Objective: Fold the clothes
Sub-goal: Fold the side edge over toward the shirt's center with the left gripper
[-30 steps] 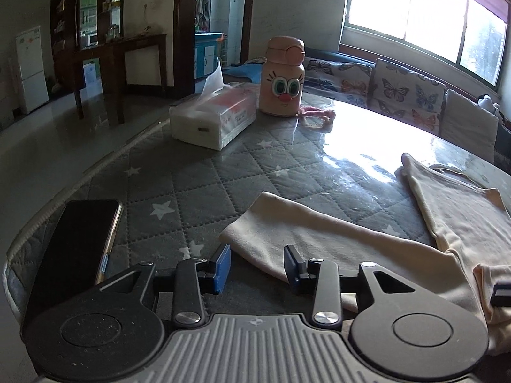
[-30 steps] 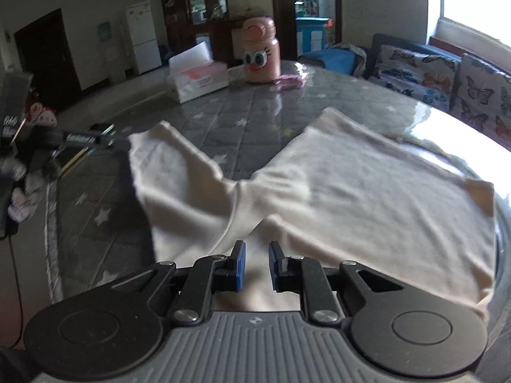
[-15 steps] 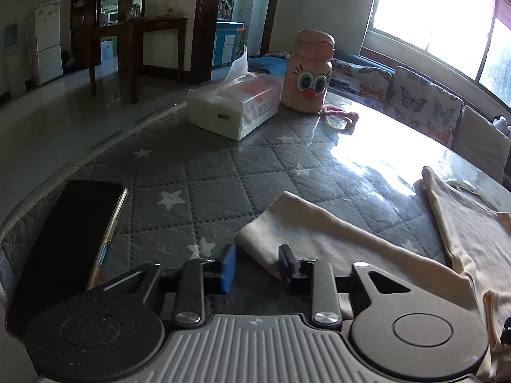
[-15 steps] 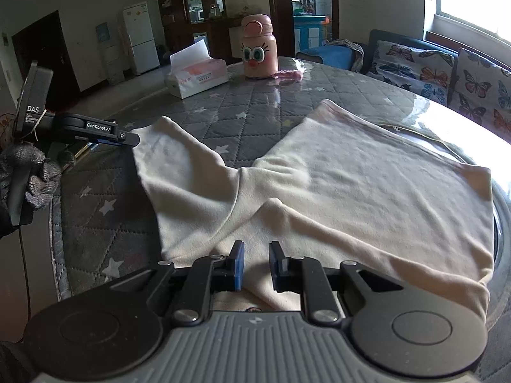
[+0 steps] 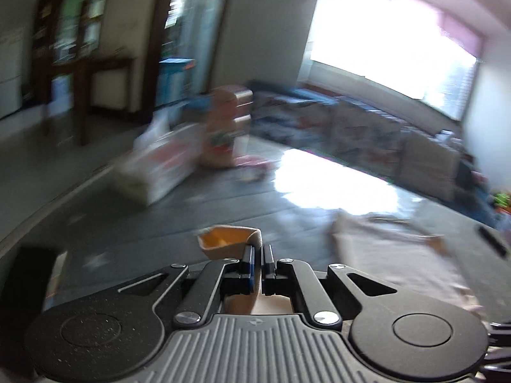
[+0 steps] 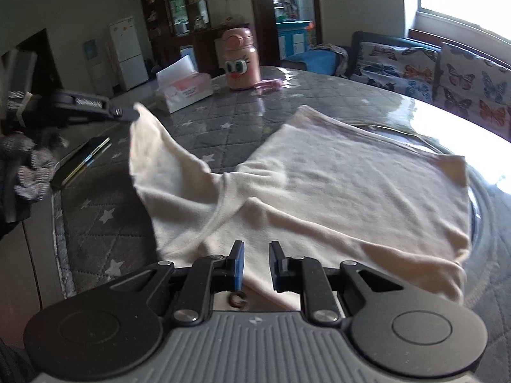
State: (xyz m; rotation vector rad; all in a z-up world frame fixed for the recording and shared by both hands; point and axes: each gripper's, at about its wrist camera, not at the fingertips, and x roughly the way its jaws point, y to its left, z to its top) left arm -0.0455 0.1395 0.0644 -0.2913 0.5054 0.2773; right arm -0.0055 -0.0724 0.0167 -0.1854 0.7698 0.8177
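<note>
A cream long-sleeved shirt point(image 6: 345, 172) lies spread on the grey quilted table point(image 6: 242, 118). My left gripper point(image 5: 258, 257) is shut on the end of the shirt's sleeve point(image 5: 228, 243) and holds it up off the table; the left wrist view is blurred by motion. The right wrist view shows that gripper point(image 6: 126, 114) at the left, pinching the raised sleeve point(image 6: 153, 156). My right gripper point(image 6: 256, 260) is slightly open, low over the shirt's near part, with nothing between its pads.
A white tissue box point(image 6: 183, 91) and a pink cartoon-face bottle point(image 6: 239, 60) stand at the table's far side. A dark phone point(image 6: 81, 161) lies near the left edge. A butterfly-print sofa point(image 6: 447, 83) runs behind the table at the right.
My left gripper has shut on the sleeve end and lifted it off the table, swinging fast. My right gripper has barely moved.
</note>
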